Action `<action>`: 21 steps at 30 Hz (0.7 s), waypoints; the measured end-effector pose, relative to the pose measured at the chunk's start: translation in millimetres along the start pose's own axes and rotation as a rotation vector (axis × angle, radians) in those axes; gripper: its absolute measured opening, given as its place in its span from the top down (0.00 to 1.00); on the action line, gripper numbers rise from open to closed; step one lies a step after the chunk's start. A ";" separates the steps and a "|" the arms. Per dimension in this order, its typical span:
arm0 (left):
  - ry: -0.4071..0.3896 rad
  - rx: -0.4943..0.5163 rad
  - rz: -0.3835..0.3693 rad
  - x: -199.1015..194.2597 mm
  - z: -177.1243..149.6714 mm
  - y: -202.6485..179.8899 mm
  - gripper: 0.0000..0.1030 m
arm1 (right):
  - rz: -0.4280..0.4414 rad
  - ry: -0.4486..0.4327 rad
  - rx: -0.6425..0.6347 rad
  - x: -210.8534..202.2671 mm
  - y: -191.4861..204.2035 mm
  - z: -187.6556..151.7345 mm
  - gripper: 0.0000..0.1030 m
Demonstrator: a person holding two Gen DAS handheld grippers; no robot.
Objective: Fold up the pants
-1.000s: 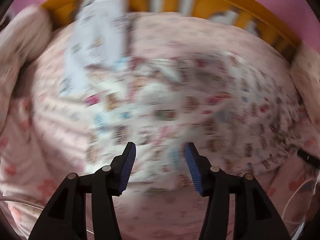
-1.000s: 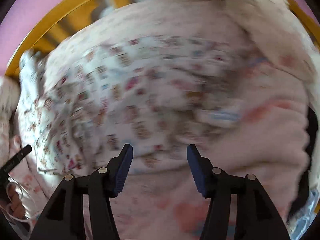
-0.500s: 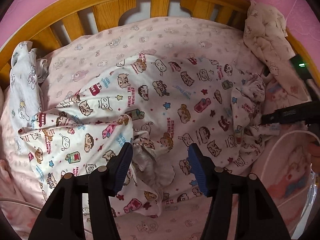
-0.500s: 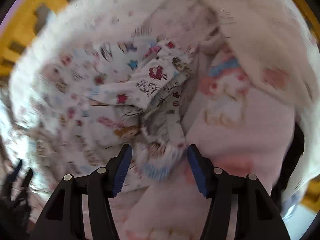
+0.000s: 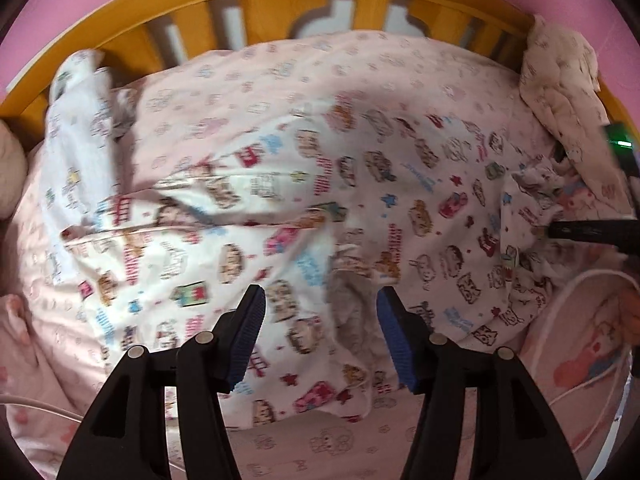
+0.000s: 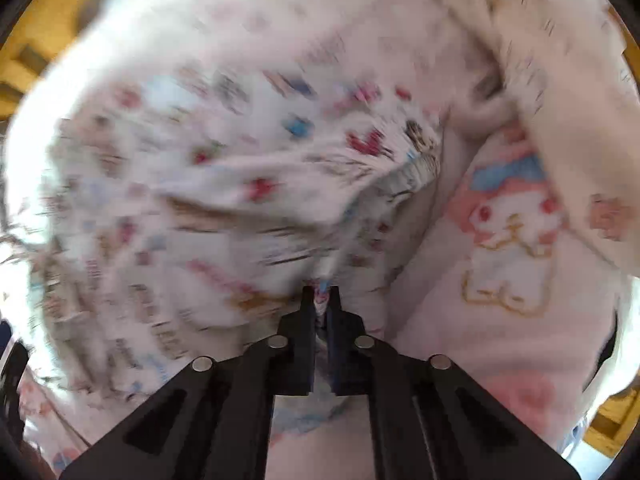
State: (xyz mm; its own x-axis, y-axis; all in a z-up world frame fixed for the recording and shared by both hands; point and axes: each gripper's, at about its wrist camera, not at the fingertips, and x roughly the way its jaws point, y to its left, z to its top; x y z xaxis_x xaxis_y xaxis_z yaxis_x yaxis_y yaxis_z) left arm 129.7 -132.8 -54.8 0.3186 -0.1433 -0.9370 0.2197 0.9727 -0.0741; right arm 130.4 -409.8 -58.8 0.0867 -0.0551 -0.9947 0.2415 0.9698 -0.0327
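White pants with a cartoon print (image 5: 304, 216) lie spread and rumpled on the pink bed sheet (image 5: 360, 60). My left gripper (image 5: 320, 332) is open and hovers just above the pants' near edge, holding nothing. My right gripper (image 6: 320, 300) is shut on the gathered waistband edge of the pants (image 6: 224, 184). In the left wrist view the right gripper's dark fingers (image 5: 592, 232) show at the right edge, pinching that bunched waistband. The right wrist view is motion-blurred.
A wooden slatted crib rail (image 5: 280, 12) runs along the far side. A beige blanket (image 5: 560, 76) is bunched at the far right. A white printed cloth (image 5: 76, 128) lies at the far left. A pink blanket with a bunny picture (image 6: 508, 232) lies right of the pants.
My right gripper was open over the waistband and has closed on it. My left gripper stays open and has shifted slightly over the pants.
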 end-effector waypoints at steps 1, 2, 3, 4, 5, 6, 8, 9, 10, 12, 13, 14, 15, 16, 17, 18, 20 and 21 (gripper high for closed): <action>-0.007 -0.016 0.005 -4.0 -1.4 7.2 0.45 | 0.040 -0.035 -0.022 -17.6 9.1 -5.1 0.97; -0.012 -0.031 0.010 -8.1 -3.1 15.0 0.45 | 0.066 -0.058 -0.044 -30.6 17.7 -8.6 0.97; -0.016 -0.045 0.016 -12.4 -5.7 23.3 0.45 | 0.084 -0.081 -0.067 -42.7 26.5 -13.2 0.97; -0.021 -0.059 0.022 -17.3 -8.6 31.7 0.45 | 0.098 -0.098 -0.088 -51.8 35.3 -15.5 0.97; -0.029 -0.075 0.029 -22.5 -11.8 40.5 0.45 | 0.124 -0.116 -0.118 -64.3 48.3 -18.6 0.97; -0.037 -0.091 0.040 -28.0 -15.4 49.5 0.45 | 0.142 -0.121 -0.130 -69.8 48.3 -17.9 0.97; -0.054 -0.113 0.062 -39.0 -22.6 65.3 0.45 | 0.193 -0.133 -0.163 -83.5 69.7 -17.0 0.97; -0.066 -0.123 0.080 -46.0 -27.5 74.9 0.45 | 0.214 -0.141 -0.186 -91.4 82.1 -19.4 0.97; -0.079 -0.133 0.098 -52.0 -32.0 83.1 0.45 | 0.227 -0.150 -0.210 -97.1 95.8 -22.7 0.97; -0.099 -0.157 0.125 -62.8 -41.2 99.9 0.45 | 0.259 -0.152 -0.258 -105.8 122.5 -28.7 0.97; -0.104 -0.171 0.133 -67.6 -45.5 108.4 0.45 | 0.273 -0.148 -0.279 -106.7 135.4 -31.4 0.97; -0.107 -0.185 0.137 -70.8 -49.6 115.9 0.45 | 0.286 -0.144 -0.299 -106.4 148.6 -36.0 0.97; -0.113 -0.206 0.141 -75.2 -54.5 125.3 0.45 | 0.301 -0.137 -0.329 -106.4 165.4 -41.9 0.97; -0.116 -0.220 0.143 -78.3 -58.1 132.4 0.45 | 0.313 -0.129 -0.356 -104.3 184.0 -45.7 0.97; -0.120 -0.235 0.145 -81.7 -62.1 140.1 0.45 | 0.326 -0.120 -0.378 -102.5 198.9 -49.7 0.97; -0.123 -0.246 0.148 -84.5 -65.3 145.9 0.45 | 0.350 -0.105 -0.408 -101.1 220.1 -55.4 0.97; -0.131 -0.270 0.153 -89.9 -72.3 157.7 0.45 | 0.385 -0.087 -0.450 -100.2 248.5 -63.3 0.97; -0.135 -0.281 0.154 -92.4 -76.4 164.0 0.45 | 0.402 -0.078 -0.472 -98.5 266.6 -67.0 0.97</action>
State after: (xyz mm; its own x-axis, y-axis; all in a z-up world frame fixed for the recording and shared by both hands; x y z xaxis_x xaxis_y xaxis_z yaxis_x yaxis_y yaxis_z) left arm 65.9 53.9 -6.4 0.4518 0.0043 -0.8921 -0.0965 0.9944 -0.0441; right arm 121.5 -129.9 23.9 0.1571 0.3357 -0.9288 -0.2763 0.9178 0.2850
